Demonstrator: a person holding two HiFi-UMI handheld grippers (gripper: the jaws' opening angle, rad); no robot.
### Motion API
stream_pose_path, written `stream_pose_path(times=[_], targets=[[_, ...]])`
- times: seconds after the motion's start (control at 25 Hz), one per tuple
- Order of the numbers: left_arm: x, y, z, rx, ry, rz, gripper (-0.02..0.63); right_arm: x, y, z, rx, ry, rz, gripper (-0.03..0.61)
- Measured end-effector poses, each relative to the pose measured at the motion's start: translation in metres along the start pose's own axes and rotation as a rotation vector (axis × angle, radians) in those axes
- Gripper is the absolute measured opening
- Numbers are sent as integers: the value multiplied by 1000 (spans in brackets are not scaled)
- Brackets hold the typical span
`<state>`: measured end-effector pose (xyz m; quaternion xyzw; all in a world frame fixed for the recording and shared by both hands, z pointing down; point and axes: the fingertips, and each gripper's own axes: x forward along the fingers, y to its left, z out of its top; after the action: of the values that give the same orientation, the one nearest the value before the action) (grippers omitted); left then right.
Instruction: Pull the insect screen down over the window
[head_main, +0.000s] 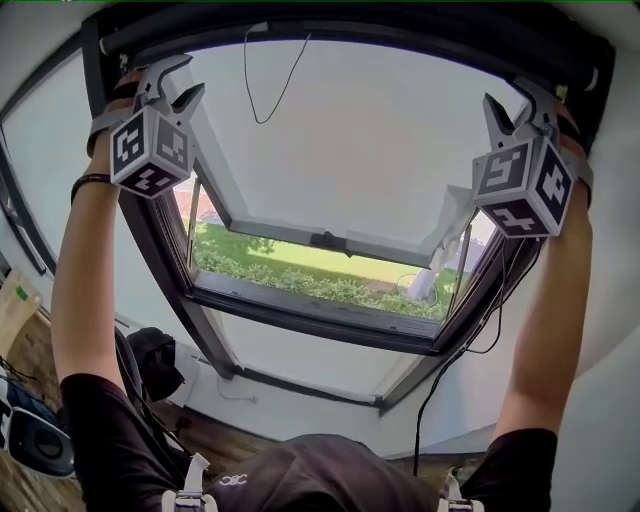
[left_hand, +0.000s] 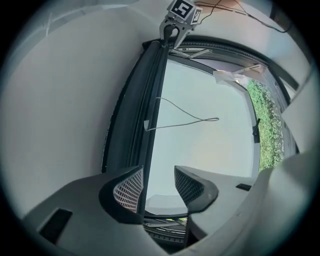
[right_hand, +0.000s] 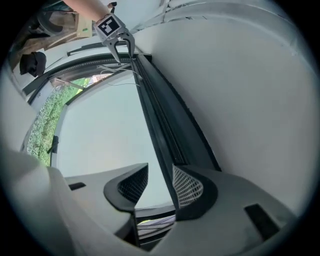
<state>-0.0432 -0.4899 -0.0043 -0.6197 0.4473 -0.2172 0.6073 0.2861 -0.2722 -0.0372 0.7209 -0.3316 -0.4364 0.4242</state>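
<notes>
The insect screen's dark bar (head_main: 350, 30) runs along the top of the roof window frame. My left gripper (head_main: 175, 85) is raised to its left end and my right gripper (head_main: 520, 105) to its right end. In the left gripper view the bar (left_hand: 150, 100) leads down between the spread jaws of the left gripper (left_hand: 157, 187), close to the left pad, with a gap showing. In the right gripper view the bar (right_hand: 160, 115) passes between the open jaws of the right gripper (right_hand: 160, 185), near the right pad. A thin pull cord (head_main: 265, 100) hangs from the bar's middle.
The window sash (head_main: 330, 240) is swung open outward, with grass and shrubs (head_main: 300, 275) beyond. A black cable (head_main: 470, 350) hangs down the right side of the frame. A dark bag (head_main: 155, 360) lies on the wooden floor at lower left. White sloped walls flank the window.
</notes>
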Motion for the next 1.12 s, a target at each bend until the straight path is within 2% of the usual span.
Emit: stream_pose_path(times=[0.28,0.48,0.84,0.96,1.04,1.12], targets=[[25,16,-13,-13,27,20,207,17,-11,-7,-63,95,13,192],[46,18,-20,-27,40,-9,207,28,-12,-20,-88,148,25,201],[75,11,-12,39,44,-40,216,41,-9,-30,-104,186,15,201],[77,10,-11,42,32,-31,197,46,-7,-35,-129,195,1,201],[76,12,-11,50,22,-32,162,45,-6,-36,-173,207,-8,199],[73,12,-12,48,14,-41,141,44,-4,-34,-210,219,-4,169]])
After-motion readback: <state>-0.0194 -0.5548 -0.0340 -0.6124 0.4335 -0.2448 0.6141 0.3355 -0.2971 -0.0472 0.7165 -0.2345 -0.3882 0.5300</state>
